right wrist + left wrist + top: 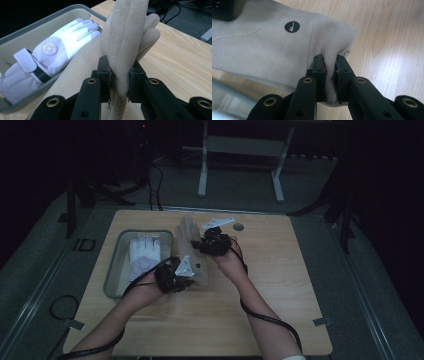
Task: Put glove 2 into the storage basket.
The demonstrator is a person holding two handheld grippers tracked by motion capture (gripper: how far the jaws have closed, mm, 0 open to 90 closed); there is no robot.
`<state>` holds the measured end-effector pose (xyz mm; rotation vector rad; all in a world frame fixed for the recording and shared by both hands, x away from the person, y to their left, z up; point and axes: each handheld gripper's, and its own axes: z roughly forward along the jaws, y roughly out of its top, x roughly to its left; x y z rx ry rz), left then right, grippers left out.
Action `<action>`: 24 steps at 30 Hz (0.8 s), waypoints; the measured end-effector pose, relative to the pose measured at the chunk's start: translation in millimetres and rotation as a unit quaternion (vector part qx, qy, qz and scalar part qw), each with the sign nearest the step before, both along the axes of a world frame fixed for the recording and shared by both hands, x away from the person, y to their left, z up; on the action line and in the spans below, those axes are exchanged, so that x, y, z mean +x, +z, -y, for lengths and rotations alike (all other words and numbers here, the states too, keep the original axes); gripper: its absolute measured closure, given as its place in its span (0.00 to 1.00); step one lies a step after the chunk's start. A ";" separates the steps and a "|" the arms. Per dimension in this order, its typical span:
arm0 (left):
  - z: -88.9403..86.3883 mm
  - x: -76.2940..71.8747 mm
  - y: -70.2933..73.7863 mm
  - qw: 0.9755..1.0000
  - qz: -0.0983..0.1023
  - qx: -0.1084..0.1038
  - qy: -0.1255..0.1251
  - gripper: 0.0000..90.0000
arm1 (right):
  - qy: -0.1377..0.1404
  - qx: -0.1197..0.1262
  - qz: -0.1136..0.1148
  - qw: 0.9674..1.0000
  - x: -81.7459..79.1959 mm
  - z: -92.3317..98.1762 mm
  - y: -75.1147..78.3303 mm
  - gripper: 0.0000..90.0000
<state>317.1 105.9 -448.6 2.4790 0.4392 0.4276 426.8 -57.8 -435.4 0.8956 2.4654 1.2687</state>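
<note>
Nearest to us in the left gripper view, the left gripper (331, 71) is clenched on a pinched fold at the cuff corner of a beige, soft suede-like fabric glove (262, 47); its black jaws squeeze the cloth between reddish pads. On the glove we see a small round black label (292, 26) with a pale mark like a tick or slanted letters; we cannot read it as a word. A faint curved seam runs across the smooth, matte cloth.

In the right gripper view, the right gripper (119, 75) grasps the same glove by a thick, rolled fold near its fingers, which stand up rounded and padded beyond the jaws.

From the high view we see the glove (189, 245) stretched between the two grippers, the left gripper (172, 276) at its cuff and the right gripper (215, 242) at its finger end, over the wooden table (280, 285) toward the far left part of the top.

Just beside it, near the table's left edge, sits a grey plastic rectangular bin (30, 32) holding a white and lilac glove (50, 57) of smoother, stitched material, with a wrist strap and a round embossed lilac badge (49, 48) bearing ring lettering too small to read.
</note>
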 end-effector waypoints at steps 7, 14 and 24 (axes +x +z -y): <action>-25.3 -2.6 -0.6 1.000 0.000 0.004 0.021 0.91 | 0.012 -0.002 0.001 1.000 2.9 -28.7 -0.1 0.84; -52.3 -7.1 -2.0 0.999 -0.007 0.012 0.038 0.91 | 0.032 -0.008 -0.003 0.999 3.0 -62.2 -0.7 0.84; -97.6 -16.9 0.7 0.997 -0.012 0.002 0.071 0.90 | 0.050 -0.014 0.000 0.999 2.1 -102.2 -2.7 0.84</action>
